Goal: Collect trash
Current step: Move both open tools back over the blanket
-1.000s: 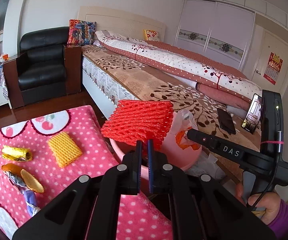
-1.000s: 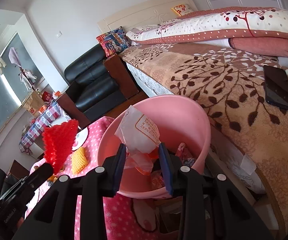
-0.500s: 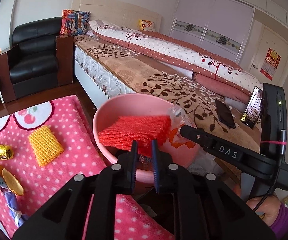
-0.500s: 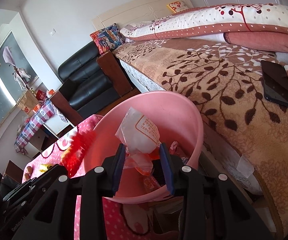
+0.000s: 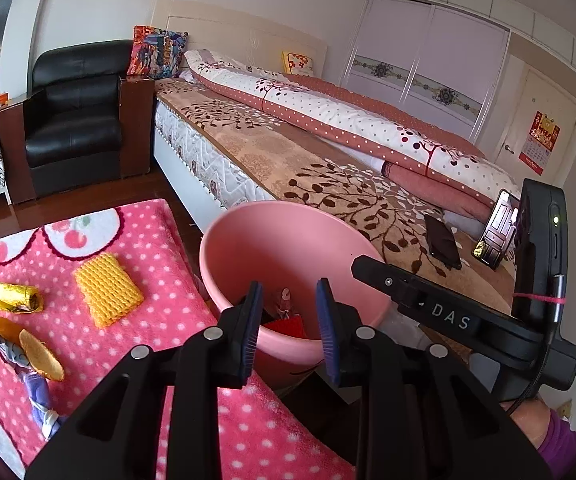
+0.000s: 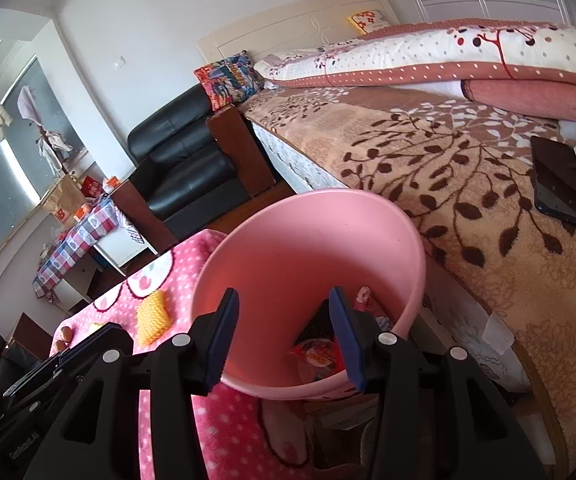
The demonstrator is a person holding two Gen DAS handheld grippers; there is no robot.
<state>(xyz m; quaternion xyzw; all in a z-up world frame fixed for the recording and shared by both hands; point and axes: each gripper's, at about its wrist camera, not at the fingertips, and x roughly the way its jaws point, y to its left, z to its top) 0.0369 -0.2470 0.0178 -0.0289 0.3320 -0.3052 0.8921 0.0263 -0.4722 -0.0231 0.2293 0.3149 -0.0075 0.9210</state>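
- Hovering over the pink bucket (image 5: 223,256): both grippers, pointed down into its mouth.
- Left gripper (image 5: 288,328): jaws opening, nothing between the pads, only the bucket interior visible through the gap.
- Right gripper (image 6: 283,336): jaws opening too, nothing held; gap frames the bucket's inner wall and bottom.
- Right gripper body (image 5: 448,316) shows in the left wrist view, crossing in from the right over the bucket rim; a hand (image 5: 532,420) in a purple sleeve grips its handle.
- Bucket sits between the pink polka-dot blanket (image 5: 159,248) and the bed (image 5: 288,160), rim just beside the blanket edge.
- Trash in the bucket bottom: red foam net (image 5: 288,326), a red printed wrapper (image 6: 316,354), other scraps too hidden to identify.
- Trash on the blanket, well left of the bucket: yellow foam net (image 5: 107,290), gold foil wrapper (image 5: 11,296), orange peel-like piece (image 5: 41,354) on a purple twisted wrapper (image 5: 37,390).
- Black phone (image 6: 560,182) lies flat on the bed cover, apart from the bucket.
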